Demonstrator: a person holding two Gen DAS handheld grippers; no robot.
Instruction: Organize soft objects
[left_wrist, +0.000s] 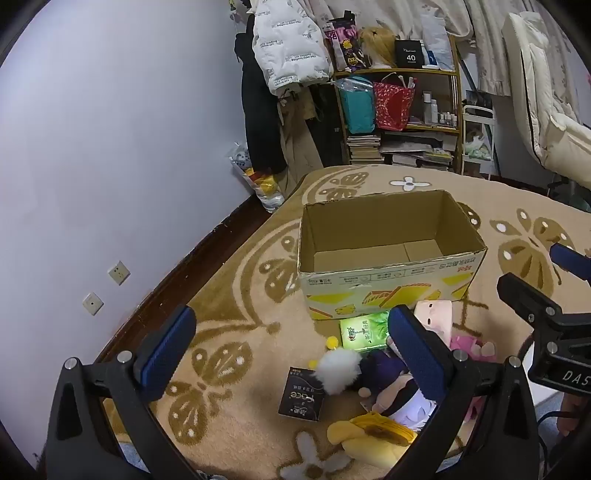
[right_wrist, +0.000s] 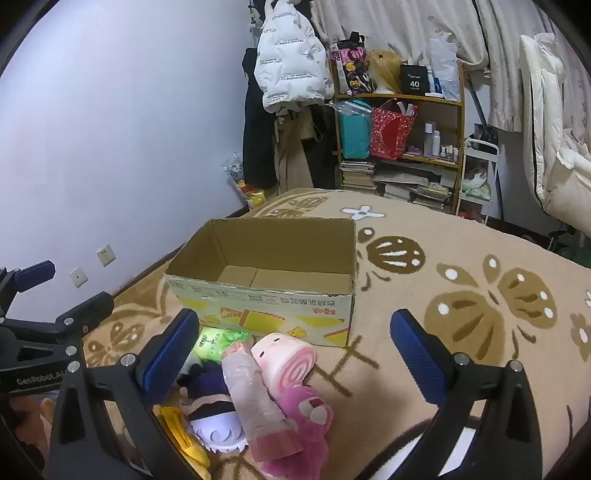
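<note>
An open, empty cardboard box (left_wrist: 388, 254) stands on the patterned carpet; it also shows in the right wrist view (right_wrist: 266, 291). In front of it lies a pile of soft toys: a purple-haired doll (right_wrist: 210, 395), a pink plush (right_wrist: 299, 435), a pink roll-shaped plush (right_wrist: 284, 358), a yellow plush (left_wrist: 369, 435) and a white pompom (left_wrist: 338, 369). A green packet (left_wrist: 364, 330) and a dark packet (left_wrist: 303, 395) lie beside them. My left gripper (left_wrist: 291, 350) is open above the pile's left side. My right gripper (right_wrist: 295, 350) is open above the pile, holding nothing.
A wall with sockets (left_wrist: 118, 272) runs along the left. A shelf (left_wrist: 399, 118) with bags, books and bottles stands at the back, with hanging coats (left_wrist: 288, 48) beside it. A white quilt (right_wrist: 554, 147) hangs at the right.
</note>
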